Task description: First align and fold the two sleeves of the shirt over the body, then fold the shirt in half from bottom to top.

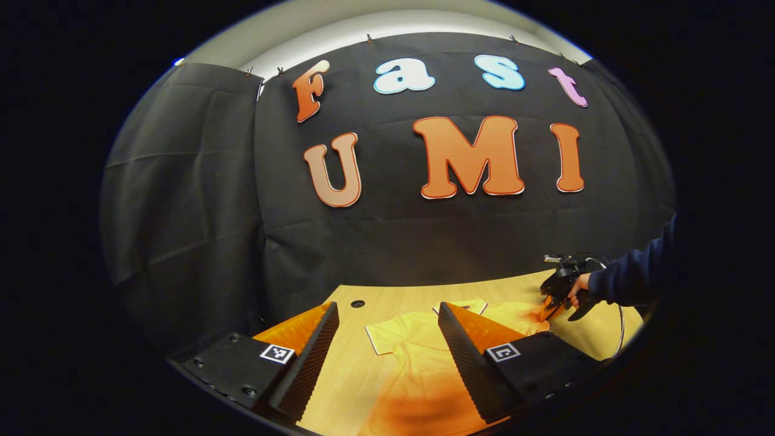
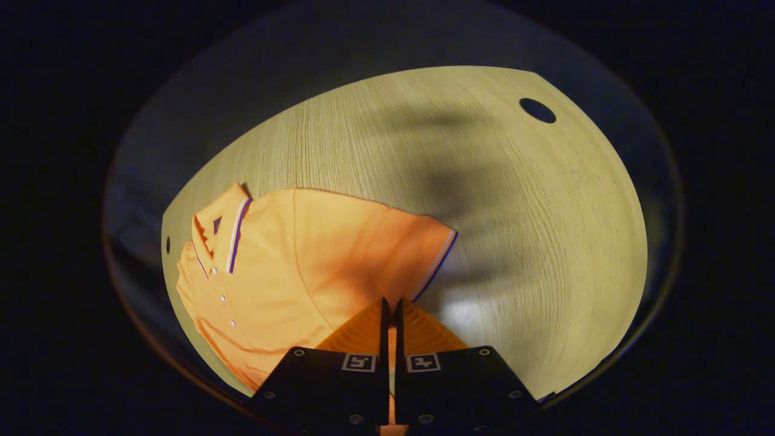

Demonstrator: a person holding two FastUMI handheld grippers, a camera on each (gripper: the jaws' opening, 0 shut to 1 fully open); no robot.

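An orange polo shirt (image 2: 290, 254) lies flat on the wooden table (image 2: 514, 200), with its collar (image 2: 225, 229) to the left in the right gripper view. My right gripper (image 2: 390, 301) is shut on the hem of one short sleeve (image 2: 393, 242), just beside its striped cuff (image 2: 437, 259). In the left gripper view the shirt (image 1: 418, 357) spreads below my left gripper (image 1: 387, 309), which hangs wide open above it with nothing between its fingers. Farther right, a hand in a dark sleeve (image 1: 629, 278) holds the right gripper (image 1: 552, 306) down on the far sleeve.
The table has a round cable hole (image 2: 537, 110) near one corner, visible as the hole (image 1: 357, 303) in the left gripper view. The black cloth wall (image 1: 181, 242) rises right behind the table's back edge. Bare wood (image 2: 545, 272) lies beyond the pinched sleeve.
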